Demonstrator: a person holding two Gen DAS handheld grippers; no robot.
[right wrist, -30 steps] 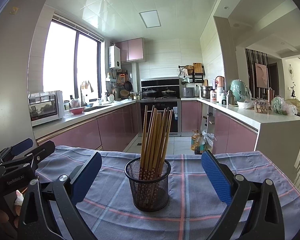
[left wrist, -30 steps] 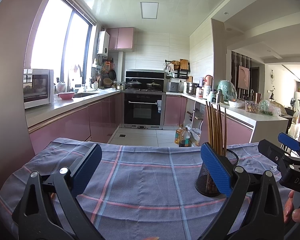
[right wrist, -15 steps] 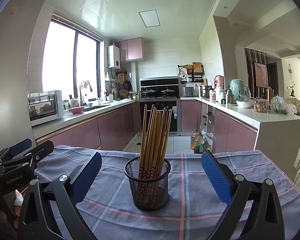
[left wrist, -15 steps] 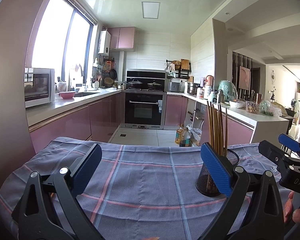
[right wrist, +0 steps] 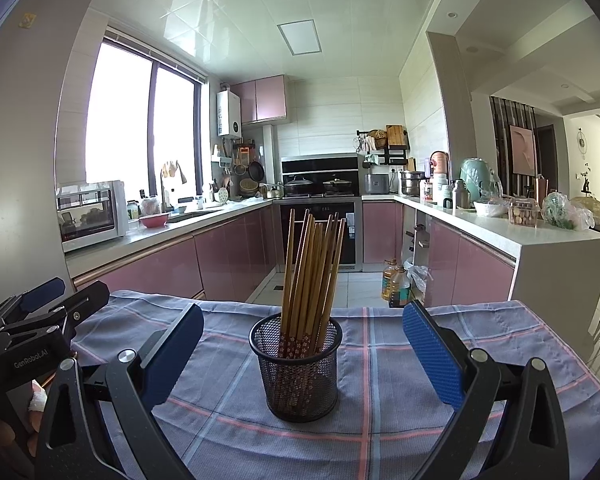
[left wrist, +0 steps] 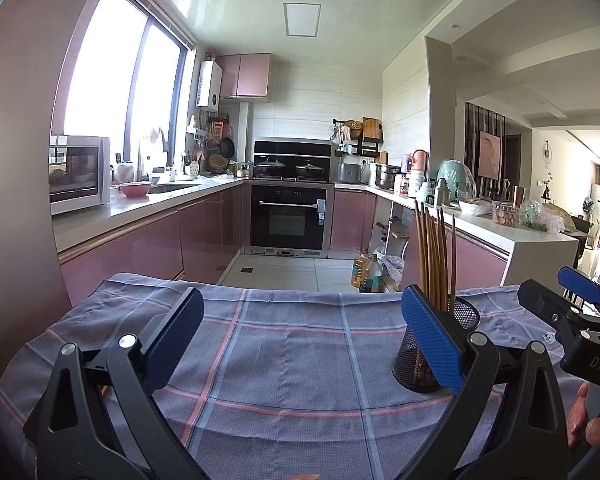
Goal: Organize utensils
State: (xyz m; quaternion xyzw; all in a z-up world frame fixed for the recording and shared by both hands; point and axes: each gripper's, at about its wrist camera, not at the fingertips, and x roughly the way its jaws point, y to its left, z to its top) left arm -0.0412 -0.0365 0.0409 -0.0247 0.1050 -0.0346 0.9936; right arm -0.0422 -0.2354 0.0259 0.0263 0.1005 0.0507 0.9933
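Chopsticks [right wrist: 310, 276] — bundled upright in mesh holder [right wrist: 296, 372] on cloth-covered bench [right wrist: 380, 420], between right tongs [right wrist: 298, 344], spread wide, empty. Left tongs [left wrist: 300, 336] — likewise agape, holding nothing, apparently awaiting use.

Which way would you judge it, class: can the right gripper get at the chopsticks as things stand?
Probably yes. The right gripper is open, and the chopsticks stand upright in the mesh cup straight ahead between its fingers, with only bare cloth around.
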